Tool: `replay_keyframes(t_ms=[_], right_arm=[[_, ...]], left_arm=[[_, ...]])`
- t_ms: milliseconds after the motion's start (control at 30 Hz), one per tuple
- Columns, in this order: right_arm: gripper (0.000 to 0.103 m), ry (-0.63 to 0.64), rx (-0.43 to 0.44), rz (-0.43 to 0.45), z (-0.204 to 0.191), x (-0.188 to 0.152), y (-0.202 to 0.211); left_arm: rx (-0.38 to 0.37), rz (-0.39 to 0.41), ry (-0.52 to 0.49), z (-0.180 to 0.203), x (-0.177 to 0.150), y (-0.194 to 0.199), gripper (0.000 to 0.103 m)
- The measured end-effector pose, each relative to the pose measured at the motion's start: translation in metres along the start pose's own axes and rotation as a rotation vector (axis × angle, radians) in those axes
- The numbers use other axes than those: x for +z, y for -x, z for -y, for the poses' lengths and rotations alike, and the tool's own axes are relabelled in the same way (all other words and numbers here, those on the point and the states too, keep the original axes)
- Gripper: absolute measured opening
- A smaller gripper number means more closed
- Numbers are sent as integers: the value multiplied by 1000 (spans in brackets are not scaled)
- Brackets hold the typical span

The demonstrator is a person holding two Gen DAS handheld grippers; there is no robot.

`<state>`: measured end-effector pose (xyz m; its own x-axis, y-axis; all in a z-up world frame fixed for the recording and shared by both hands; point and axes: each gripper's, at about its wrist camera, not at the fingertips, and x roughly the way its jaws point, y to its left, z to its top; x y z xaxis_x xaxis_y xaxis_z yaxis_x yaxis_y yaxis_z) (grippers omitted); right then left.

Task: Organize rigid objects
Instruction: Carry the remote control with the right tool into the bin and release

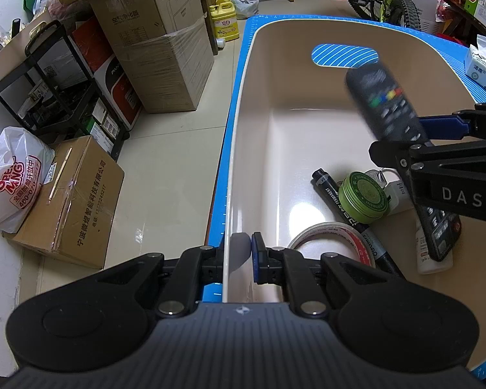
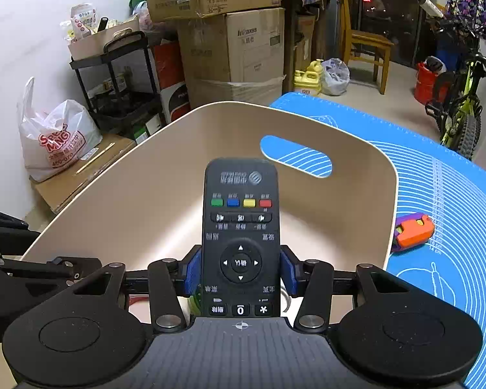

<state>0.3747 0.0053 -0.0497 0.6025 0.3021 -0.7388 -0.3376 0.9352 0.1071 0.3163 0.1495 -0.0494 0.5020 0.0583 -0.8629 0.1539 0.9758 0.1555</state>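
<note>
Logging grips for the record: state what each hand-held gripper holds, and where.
Right hand-held gripper clamps the black remote by its two long sides, around the navigation ring. Left hand-held gripper pinches the beige bin by its near rim.

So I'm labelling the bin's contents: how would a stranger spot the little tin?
Look into the beige bin on the blue mat, at the cluster on its floor. The green round tin lies on a black marker, above the tape roll. It is the only green, disc-shaped item there.
</note>
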Motion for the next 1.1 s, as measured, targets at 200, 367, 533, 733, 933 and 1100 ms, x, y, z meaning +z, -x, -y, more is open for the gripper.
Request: replay_keyframes(t_ms=[200,367,533,733,933,1100], right_arm=[[68,-18,18,42,5,1,11],[79,-30,30,130,15,4,36],[86,-24,15,181,32,8,58],[88,-50,-51,224,62,5,73],[96,1,-167,261,95,-6,76],[97,-46,-209,230,132,-13,61]], left_arm=[[-1,-1,1,0,0,0,13],[-5,1,3,-2,0,2,13],[1,0,-1,-1,0,1,13],[2,-2,1,1,0,2,13],[5,-3,3,0,0,2,14],[3,-3,3,-1,1,2,14]])
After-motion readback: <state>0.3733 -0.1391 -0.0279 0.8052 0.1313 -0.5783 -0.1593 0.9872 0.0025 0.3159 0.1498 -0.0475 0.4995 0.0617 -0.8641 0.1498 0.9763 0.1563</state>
